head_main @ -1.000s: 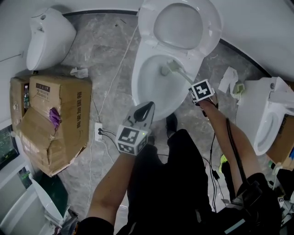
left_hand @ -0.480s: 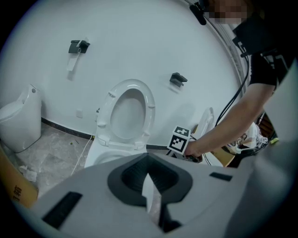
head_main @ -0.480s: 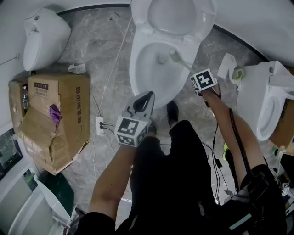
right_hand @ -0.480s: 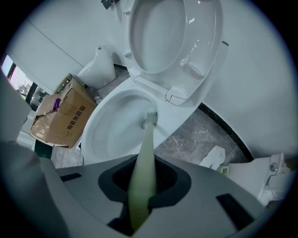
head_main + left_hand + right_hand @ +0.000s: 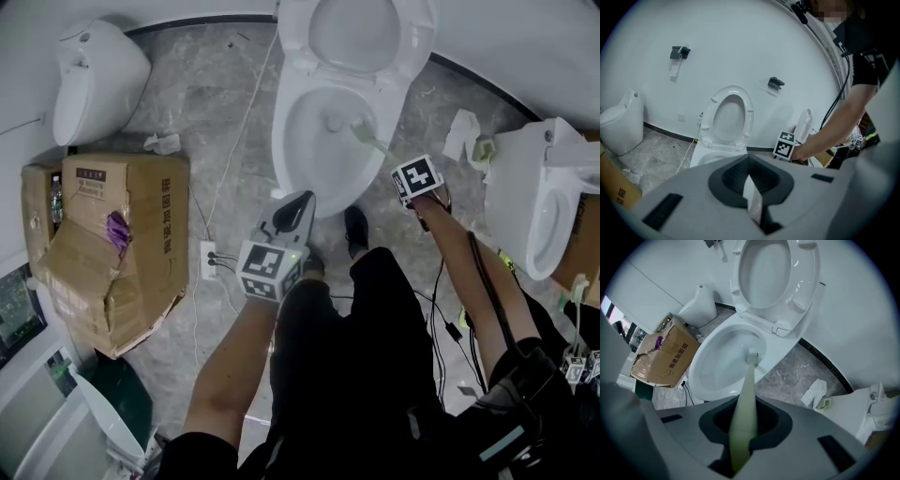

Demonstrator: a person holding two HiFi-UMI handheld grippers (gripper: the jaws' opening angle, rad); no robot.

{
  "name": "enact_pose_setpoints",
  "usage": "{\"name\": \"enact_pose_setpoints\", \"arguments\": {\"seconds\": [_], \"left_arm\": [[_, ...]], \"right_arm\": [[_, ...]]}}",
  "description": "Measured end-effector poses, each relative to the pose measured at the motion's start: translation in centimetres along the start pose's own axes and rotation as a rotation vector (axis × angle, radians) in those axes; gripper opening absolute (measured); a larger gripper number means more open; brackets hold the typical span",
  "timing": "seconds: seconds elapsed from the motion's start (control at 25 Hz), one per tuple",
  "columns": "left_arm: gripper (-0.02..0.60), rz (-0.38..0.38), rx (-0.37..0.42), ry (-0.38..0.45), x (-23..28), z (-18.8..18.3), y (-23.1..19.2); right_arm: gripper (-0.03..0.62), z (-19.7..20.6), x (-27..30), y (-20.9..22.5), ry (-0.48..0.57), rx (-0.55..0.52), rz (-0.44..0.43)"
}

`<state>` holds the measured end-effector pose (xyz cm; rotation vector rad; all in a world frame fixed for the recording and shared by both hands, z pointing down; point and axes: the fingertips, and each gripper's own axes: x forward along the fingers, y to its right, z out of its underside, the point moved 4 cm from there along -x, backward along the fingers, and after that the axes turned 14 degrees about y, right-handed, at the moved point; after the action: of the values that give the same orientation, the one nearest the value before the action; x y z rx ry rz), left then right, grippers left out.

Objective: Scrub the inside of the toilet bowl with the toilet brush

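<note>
**Brush head down in the bowl, held by the right tongs**

At the far left a small white urinal [image 5: 94, 80] stands against the curved wall. Below it a torn cardboard box [image 5: 131, 234] sits on the grey marbled floor [image 5: 216, 112]. Beside the box a white power strip [image 5: 208, 259] lies on the floor, and a thin white cable [image 5: 239, 150] runs from it up toward the wall.

The left tongs [image 5: 302, 202] hang just off the near rim of the toilet bowl [image 5: 300, 159], outside it. In the left gripper view their tips [image 5: 751, 177] are pressed together, with nothing I can name between them.

The toilet's seat and lid [image 5: 361, 37] are raised. The toilet brush [image 5: 373, 141] slants into the bowl from the right. Its pale green head is low inside, close to the inner wall on that side; contact cannot be told.

The right tongs [image 5: 405, 169] pinch the handle [image 5: 740, 427] of the brush. The shaft runs straight out from them to the head [image 5: 753, 355].

Farther right, crumpled paper [image 5: 464, 136] lies on the floor, just beside a second white toilet [image 5: 534, 206].
</note>
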<state>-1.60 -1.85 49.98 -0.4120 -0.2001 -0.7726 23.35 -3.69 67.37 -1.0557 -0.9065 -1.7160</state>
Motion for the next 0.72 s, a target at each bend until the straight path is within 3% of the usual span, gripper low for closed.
{"name": "enact_pose_setpoints", "arguments": {"seconds": [0.72], "left_arm": [[0.009,-0.010,0.003,0.060,-7.9,-1.7,0.5]], "right_arm": [[0.063,2.3,-5.1,-8.5,0.022,0.009,-0.029]]}}
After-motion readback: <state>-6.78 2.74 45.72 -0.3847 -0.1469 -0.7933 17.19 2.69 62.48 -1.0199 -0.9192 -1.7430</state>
